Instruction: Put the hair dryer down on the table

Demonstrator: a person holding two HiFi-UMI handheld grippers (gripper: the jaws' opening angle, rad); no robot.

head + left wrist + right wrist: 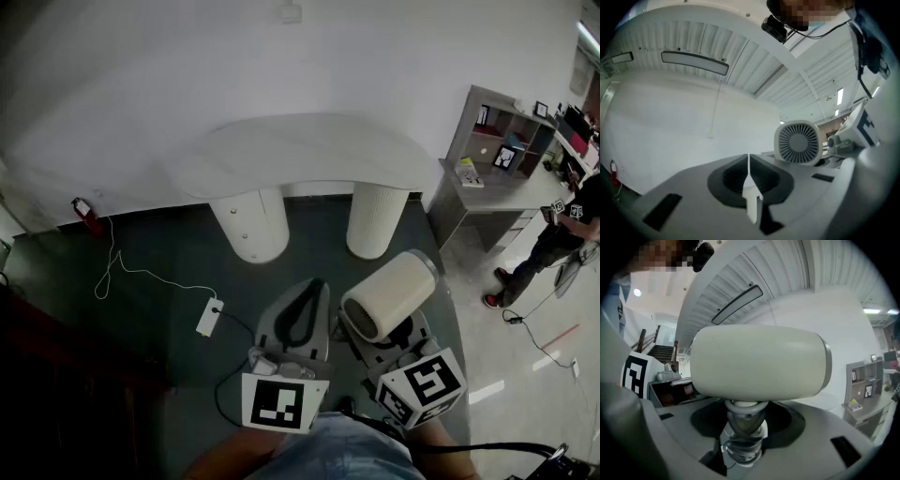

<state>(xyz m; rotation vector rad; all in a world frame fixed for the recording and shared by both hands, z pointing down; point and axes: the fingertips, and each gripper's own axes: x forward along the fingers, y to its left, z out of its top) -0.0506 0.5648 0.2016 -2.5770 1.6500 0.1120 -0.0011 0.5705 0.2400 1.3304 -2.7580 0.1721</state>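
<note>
1. A person's right claw [382,339] grips a cream hair dryer [389,295] by its handle, the barrel riding on top and held in the air short of a white table [300,155] on two round legs. In the right gripper view the jaws press on the handle [743,427], which seems to have its cord wound round the lower end.
2. The left claw [298,314] is closed and empty, just beside the dryer.
3. The table is well apart from the dryer, with dark floor below. Letting go before the dryer is over the tabletop would likely drop it to the floor.
4. The heavy barrel sits above a narrow grip, so a tilt on the way could turn the handle in the jaws. Set down on its round side near the table's curved edge, the dryer might roll off.
5. If the wound cord came loose, it could catch on the claw at release.
6. No brand or label can be read on the dryer. The only markings are black-and-white square patterns on the claws' cubes [422,384].
</note>
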